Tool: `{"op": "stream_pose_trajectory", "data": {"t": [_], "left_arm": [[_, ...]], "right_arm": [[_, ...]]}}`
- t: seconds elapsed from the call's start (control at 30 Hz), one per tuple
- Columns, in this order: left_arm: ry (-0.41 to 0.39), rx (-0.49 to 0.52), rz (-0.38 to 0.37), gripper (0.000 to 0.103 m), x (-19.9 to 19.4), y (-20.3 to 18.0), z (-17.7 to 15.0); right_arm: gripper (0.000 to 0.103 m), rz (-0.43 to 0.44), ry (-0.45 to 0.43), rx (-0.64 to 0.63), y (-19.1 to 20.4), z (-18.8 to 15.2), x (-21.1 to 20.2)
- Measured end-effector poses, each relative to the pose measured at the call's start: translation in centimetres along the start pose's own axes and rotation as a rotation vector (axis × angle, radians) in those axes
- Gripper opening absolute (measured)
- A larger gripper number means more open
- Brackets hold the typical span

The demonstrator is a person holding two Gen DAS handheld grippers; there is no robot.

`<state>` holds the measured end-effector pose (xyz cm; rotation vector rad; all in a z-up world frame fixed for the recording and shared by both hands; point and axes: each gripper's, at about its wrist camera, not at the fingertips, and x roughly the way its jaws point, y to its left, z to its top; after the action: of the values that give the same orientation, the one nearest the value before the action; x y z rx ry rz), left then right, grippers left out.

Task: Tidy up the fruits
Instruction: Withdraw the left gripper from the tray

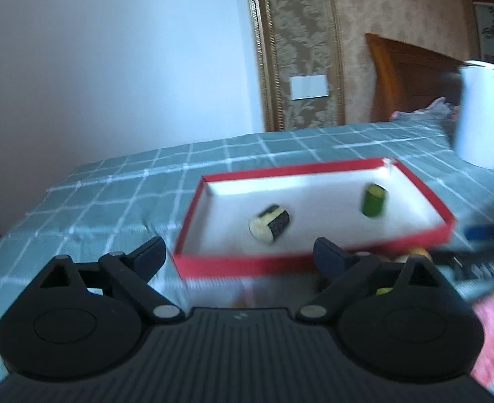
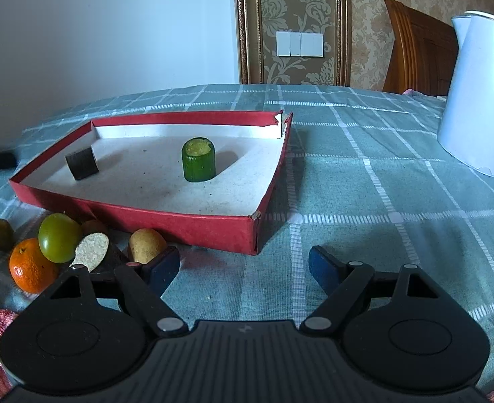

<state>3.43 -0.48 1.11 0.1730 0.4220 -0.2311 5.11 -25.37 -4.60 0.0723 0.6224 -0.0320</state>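
The right tongs (image 2: 244,265) stand wide with nothing between the fingers, low over bare checked cloth (image 2: 364,174) on the counter; the near corner of the red tray (image 2: 193,228) lies just ahead of them, and open cloth runs to their right as far as the white kettle (image 2: 479,100). The left tongs (image 1: 239,255) are likewise wide and hold nothing, their tips just short of the tray's near wall (image 1: 240,263); this view is blurred.

Inside the tray, the green cylinder piece (image 2: 198,159) stands upright near the middle, and a dark-skinned cut piece (image 2: 82,163) lies on its side toward the left wall, the two well apart with white floor between them.

Only the right view shows the loose fruit outside the tray, by its near left wall: an orange (image 2: 32,265), a green round fruit (image 2: 59,237) touching it, a pale cut slice (image 2: 92,252) and a yellowish fruit (image 2: 146,245) just beside the left finger. The left view shows the dark piece's pale cut face (image 1: 262,230), hidden in the other.
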Motion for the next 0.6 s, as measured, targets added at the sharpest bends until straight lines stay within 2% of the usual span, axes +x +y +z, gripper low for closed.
{"op": "stream_pose_trajectory", "data": {"t": [0.2, 0.37, 0.43, 0.6], "left_arm": [[0.04, -0.024, -0.057, 0.096, -1.7, -0.3, -3.1], [0.06, -0.005, -0.025, 0.096, -1.8, -0.2, -4.8], [0.07, -0.021, -0.038, 0.096, -1.6, 0.2, -5.1], [0.058, -0.016, -0.048, 0.098, -1.5, 0.5, -5.5]], "right_arm": [[0.084, 0.007, 0.0, 0.0, -0.1, 0.0, 0.0], [0.084, 0.014, -0.014, -0.007, 0.0, -0.1, -0.2], [0.078, 0.018, -0.022, -0.024, 0.3, -0.1, -0.3], [0.071, 0.007, -0.013, -0.076, 1.2, -0.1, -0.1]]}}
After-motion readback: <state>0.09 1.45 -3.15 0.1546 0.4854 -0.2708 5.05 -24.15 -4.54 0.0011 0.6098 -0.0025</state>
